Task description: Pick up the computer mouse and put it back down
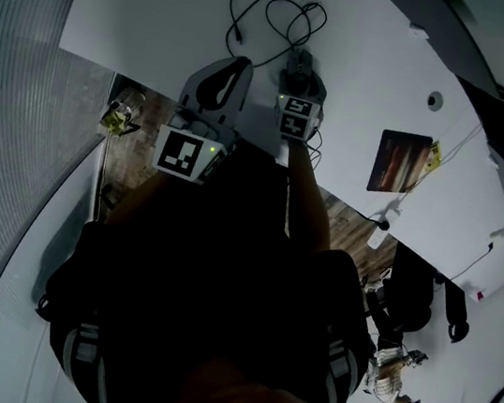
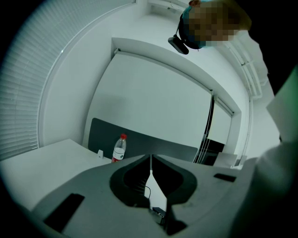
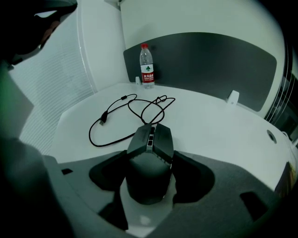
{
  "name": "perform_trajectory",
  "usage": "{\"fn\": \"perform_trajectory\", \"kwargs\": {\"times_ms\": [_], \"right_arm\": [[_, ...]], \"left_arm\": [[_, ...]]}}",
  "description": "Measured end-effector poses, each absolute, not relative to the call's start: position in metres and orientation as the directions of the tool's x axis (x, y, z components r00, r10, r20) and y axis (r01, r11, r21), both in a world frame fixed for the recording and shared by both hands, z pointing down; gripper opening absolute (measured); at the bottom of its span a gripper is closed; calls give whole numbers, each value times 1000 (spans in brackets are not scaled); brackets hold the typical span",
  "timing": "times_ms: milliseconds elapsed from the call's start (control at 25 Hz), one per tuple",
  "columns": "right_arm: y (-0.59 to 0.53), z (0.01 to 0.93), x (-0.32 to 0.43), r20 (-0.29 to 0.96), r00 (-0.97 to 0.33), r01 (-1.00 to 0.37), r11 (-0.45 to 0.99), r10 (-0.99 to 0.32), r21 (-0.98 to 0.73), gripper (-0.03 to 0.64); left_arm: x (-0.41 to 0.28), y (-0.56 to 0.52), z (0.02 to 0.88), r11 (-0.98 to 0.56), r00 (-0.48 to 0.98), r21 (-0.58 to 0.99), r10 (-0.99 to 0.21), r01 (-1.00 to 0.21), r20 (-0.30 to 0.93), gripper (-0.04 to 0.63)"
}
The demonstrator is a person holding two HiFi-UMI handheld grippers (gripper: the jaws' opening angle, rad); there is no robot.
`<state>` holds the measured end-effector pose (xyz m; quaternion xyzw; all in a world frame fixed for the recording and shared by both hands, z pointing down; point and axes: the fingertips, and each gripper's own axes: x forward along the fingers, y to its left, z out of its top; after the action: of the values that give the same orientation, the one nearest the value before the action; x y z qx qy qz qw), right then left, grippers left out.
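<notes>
Right gripper clamping mouse, left gripper — closed

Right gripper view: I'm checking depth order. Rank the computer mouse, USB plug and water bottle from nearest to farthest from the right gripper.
1. computer mouse, between the jaws.
2. USB plug, farther out, left.
3. water bottle, far back, upright.

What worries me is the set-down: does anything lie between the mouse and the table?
Nothing visible does: the mouse sits in the right gripper over bare white table; its own cable loops farther ahead, off the spot.
</notes>
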<state>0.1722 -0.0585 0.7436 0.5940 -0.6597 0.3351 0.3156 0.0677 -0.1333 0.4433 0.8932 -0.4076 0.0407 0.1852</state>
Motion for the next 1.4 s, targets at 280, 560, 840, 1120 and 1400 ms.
{"fn": "perform_trajectory", "kwargs": {"times_ms": [280,560,840,1120,1400], "right_arm": [[-58,744,172,816,-90,-996,74,-571,-57,287],[-58,745,171,817,-88,-996,78,-570,-53,287],[-60,742,172,812,-85,-996,81,-577,-47,291],[-61,737,171,807,-77,-996,77,-585,-39,299],[-65,719,173,787,-61,-998,60,-614,-30,301]], "left_arm": [[70,-133,444,-604,669,298,-709,-739,223,14],[66,-133,443,-604,668,296,-712,-740,217,14],[60,-132,441,-599,663,297,-718,-744,213,14],[53,-130,437,-590,657,310,-727,-746,199,14],[44,-127,430,-594,658,305,-729,-745,187,14]]}}
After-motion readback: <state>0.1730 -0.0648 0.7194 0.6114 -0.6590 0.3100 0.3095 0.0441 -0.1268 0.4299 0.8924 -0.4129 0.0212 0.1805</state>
